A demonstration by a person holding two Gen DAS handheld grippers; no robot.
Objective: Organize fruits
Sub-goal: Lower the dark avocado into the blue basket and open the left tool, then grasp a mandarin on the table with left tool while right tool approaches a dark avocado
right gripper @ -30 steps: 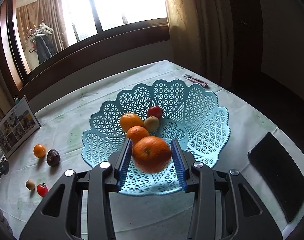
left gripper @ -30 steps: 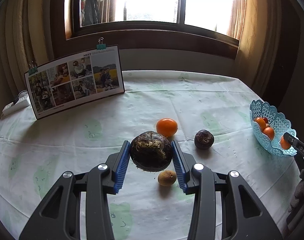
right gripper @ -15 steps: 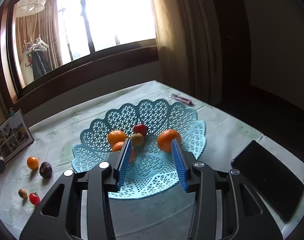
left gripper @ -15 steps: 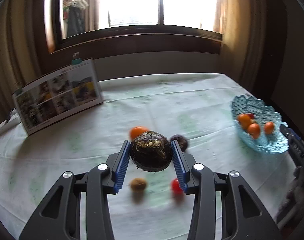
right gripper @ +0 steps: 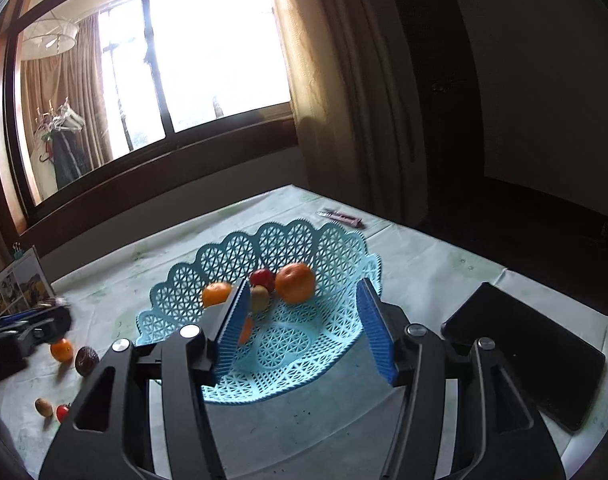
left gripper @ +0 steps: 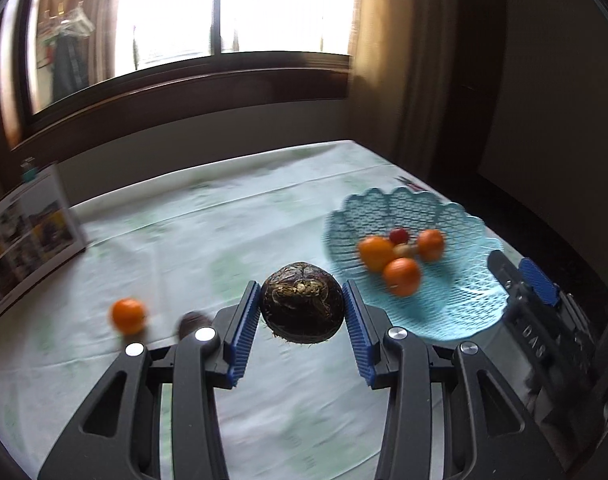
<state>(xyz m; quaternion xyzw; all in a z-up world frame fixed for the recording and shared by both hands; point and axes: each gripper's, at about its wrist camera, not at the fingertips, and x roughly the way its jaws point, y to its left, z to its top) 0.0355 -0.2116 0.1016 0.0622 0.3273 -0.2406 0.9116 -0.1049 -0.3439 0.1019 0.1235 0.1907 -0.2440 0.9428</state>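
Note:
My left gripper (left gripper: 302,316) is shut on a dark brown wrinkled fruit (left gripper: 302,307) and holds it above the table, left of the blue lattice basket (left gripper: 455,300). The basket holds several oranges (left gripper: 401,276), a red fruit (left gripper: 399,235) and a small tan fruit. My right gripper (right gripper: 304,328) is open and empty, just in front of the basket (right gripper: 288,364); it also shows at the right of the left wrist view (left gripper: 539,288). On the cloth lie an orange (right gripper: 61,350), a dark fruit (right gripper: 86,361), a small brown fruit (right gripper: 44,407) and a small red fruit (right gripper: 62,412).
A photo calendar (left gripper: 24,236) stands at the table's back left. A black flat object (right gripper: 531,358) lies right of the basket. A pink pen-like item (right gripper: 341,218) lies behind the basket. The window wall runs along the back.
My left gripper carried the dark fruit to the right, toward the basket. My right gripper let the orange go into the basket, opened wide and drew back.

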